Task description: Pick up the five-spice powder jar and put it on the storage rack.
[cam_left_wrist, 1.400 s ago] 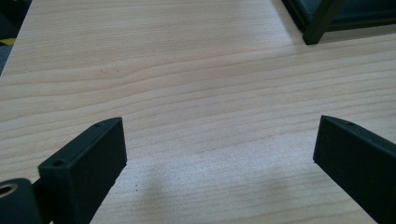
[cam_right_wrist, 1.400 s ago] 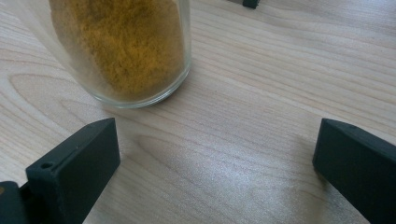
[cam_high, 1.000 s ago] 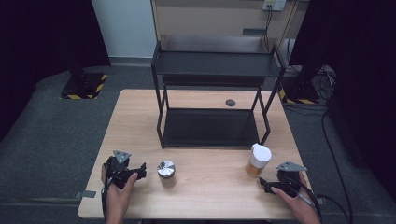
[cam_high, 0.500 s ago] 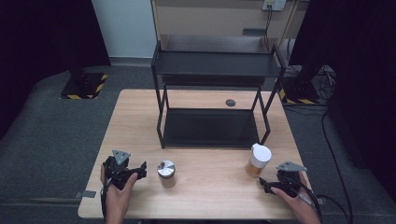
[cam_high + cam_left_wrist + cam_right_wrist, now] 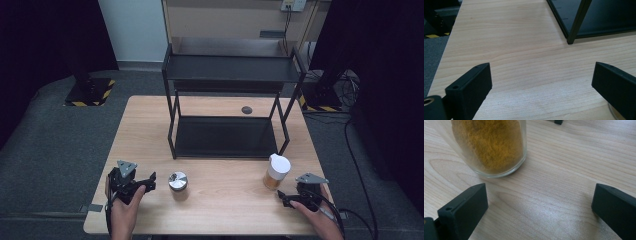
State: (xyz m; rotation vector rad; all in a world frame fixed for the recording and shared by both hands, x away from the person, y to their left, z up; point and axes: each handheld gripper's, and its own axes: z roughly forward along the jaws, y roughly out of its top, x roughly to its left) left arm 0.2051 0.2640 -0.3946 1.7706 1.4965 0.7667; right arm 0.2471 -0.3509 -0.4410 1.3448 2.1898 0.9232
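A glass jar of yellow powder with a white lid (image 5: 276,171) stands on the wooden table (image 5: 225,200) at the front right. My right gripper (image 5: 281,197) lies just right of it, open, its jaws pointing left with nothing between them. In the right gripper view the jar (image 5: 491,145) stands beyond the left jaw, and the right gripper (image 5: 540,207) spans bare wood. A small silver-lidded jar (image 5: 177,182) sits at the front centre-left. My left gripper (image 5: 150,181) is open just left of it. In the left gripper view the left gripper (image 5: 541,82) holds nothing.
A black two-tier shelf rack (image 5: 225,70) stands at the middle back of the table, its front left leg (image 5: 576,22) near. A small dark disc (image 5: 246,110) lies on the table behind the lower shelf. Bare wood lies between the two jars.
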